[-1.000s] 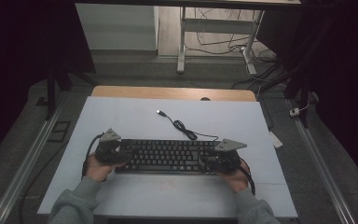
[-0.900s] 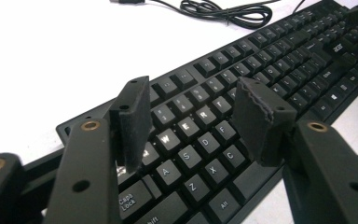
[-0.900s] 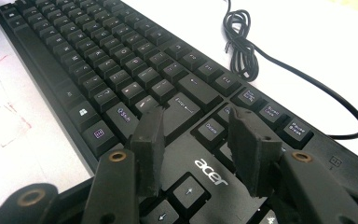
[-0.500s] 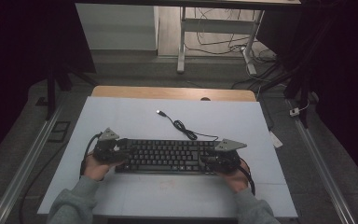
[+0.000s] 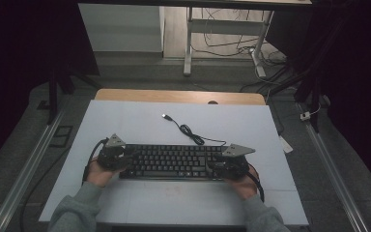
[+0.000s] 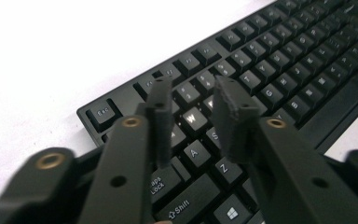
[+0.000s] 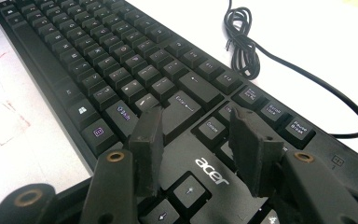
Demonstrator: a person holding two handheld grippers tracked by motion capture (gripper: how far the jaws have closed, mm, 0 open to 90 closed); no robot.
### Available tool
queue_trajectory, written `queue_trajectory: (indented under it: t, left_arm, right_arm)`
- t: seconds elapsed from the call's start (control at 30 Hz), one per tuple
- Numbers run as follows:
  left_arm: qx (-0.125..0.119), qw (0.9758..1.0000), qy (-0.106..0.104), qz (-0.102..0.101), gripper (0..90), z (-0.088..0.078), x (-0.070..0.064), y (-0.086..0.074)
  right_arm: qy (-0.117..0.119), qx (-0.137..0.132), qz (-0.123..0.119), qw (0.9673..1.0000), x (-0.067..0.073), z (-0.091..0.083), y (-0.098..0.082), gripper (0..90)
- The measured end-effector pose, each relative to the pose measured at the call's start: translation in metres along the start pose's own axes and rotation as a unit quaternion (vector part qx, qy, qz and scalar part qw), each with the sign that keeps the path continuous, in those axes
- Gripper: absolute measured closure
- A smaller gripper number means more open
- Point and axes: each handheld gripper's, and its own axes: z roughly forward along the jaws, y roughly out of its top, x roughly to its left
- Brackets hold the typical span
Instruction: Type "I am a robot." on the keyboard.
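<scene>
A black Acer keyboard (image 5: 174, 162) lies flat on the white table top, and its cable (image 5: 188, 130) runs back to a loose USB plug (image 5: 165, 116). My left gripper (image 5: 125, 157) hovers over the keyboard's left end. In the left gripper view the left gripper (image 6: 192, 88) has just been closing its jaws; a gap stays between them, with nothing in it, above the W key (image 6: 193, 116). My right gripper (image 5: 217, 166) is over the right end. In the right gripper view the right gripper (image 7: 196, 116) is open above the Acer logo (image 7: 212, 170) and the arrow keys.
The white table top (image 5: 125, 121) ends in a wooden strip (image 5: 174, 95) at the back. The coiled cable (image 7: 242, 28) lies behind the keyboard's right half. Faint red marks (image 7: 0, 121) show on the surface in front of the keyboard. Metal rails (image 5: 29, 164) flank the table.
</scene>
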Motion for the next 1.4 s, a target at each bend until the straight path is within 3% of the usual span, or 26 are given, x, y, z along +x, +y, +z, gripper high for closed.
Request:
queue_trajectory:
  t: [0.3,0.63,1.03,1.23,1.4]
  left_arm:
    - [0.030,0.9994,-0.005,0.015,88.0,0.007,0.001,-0.003]
    - [0.054,0.9982,-0.006,0.026,88.6,0.013,-0.001,-0.006]
    - [0.066,0.9975,-0.007,0.026,88.7,0.015,-0.001,-0.007]
    - [0.062,0.9976,-0.001,0.029,88.8,0.014,-0.002,-0.007]
    - [0.016,0.9998,-0.005,0.013,88.8,0.002,0.000,-0.003]
  right_arm:
    - [0.000,0.004,-0.001,1.0000,0.000,0.000,0.000,54.5]
    - [-0.001,0.005,-0.001,1.0000,0.000,0.001,0.000,54.4]
    - [-0.003,0.006,-0.004,1.0000,0.001,0.001,0.000,54.3]
    - [-0.001,0.006,-0.004,1.0000,0.001,0.001,0.000,54.2]
    - [-0.001,0.005,-0.004,1.0000,0.001,0.001,0.000,54.2]
